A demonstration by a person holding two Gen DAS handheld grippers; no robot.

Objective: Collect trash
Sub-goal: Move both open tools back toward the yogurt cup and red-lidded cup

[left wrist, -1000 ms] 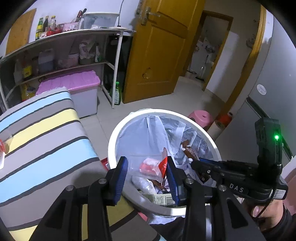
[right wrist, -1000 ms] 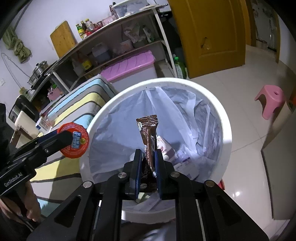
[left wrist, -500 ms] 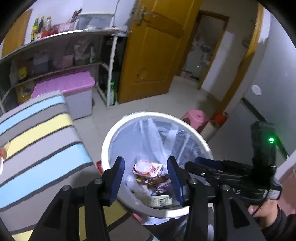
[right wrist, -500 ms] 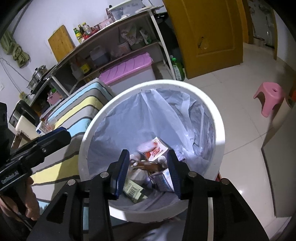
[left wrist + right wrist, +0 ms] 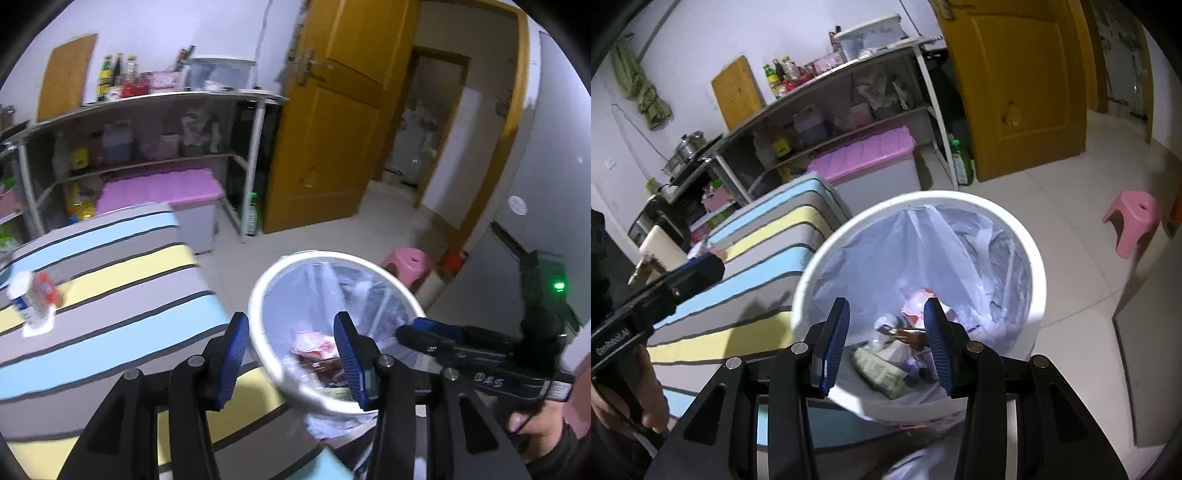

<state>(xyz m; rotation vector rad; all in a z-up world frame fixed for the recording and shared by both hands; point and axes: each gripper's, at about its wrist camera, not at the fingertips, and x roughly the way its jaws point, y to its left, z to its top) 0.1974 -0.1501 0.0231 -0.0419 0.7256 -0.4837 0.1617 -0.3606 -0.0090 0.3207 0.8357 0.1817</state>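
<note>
One round white plastic trash bin (image 5: 1032,258) with a translucent white liner, centre of the right wrist frame; inside, a loose pile: brown wrapper (image 5: 912,335), pink-red packet (image 5: 918,301), green-grey carton (image 5: 877,369), rest too jumbled to count. Two grippers, both jaws apart with nothing between them: right gripper (image 5: 886,343) over the bin's near rim, its jaws just opened; left gripper (image 5: 291,360) straddling the rim, lower centre of its frame. One small white bottle with red label (image 5: 31,297) stands on the striped cloth-covered table (image 5: 122,295), left edge. One pink plastic stool (image 5: 1134,221), right.
</note>
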